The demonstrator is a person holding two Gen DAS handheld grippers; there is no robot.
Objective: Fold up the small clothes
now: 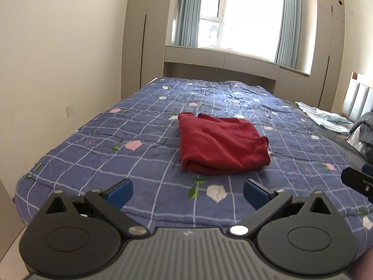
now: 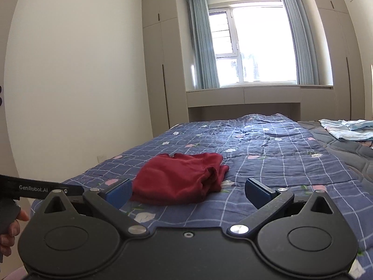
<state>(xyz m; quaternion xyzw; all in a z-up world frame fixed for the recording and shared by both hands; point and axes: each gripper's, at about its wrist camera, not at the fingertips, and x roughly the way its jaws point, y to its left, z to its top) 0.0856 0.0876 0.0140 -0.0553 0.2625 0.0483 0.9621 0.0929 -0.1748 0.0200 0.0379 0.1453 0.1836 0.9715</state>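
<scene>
Left wrist view: the left gripper (image 1: 187, 192) gapes empty near the bed's (image 1: 98, 154) front edge, the red garment (image 1: 221, 147) folded mid-bed.

Right wrist view: the right gripper (image 2: 187, 192) is likewise spread (holding nothing); snagging the garment's loose right-hand flap (image 2: 215, 171) could undo the fold.

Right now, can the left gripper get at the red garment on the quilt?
Probably yes: the left gripper has its jaws open and the folded red garment lies just ahead on the quilt, nothing between.

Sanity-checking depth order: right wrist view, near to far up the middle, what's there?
right gripper → red garment → blue floral quilt → built-in ledge → window.
</scene>
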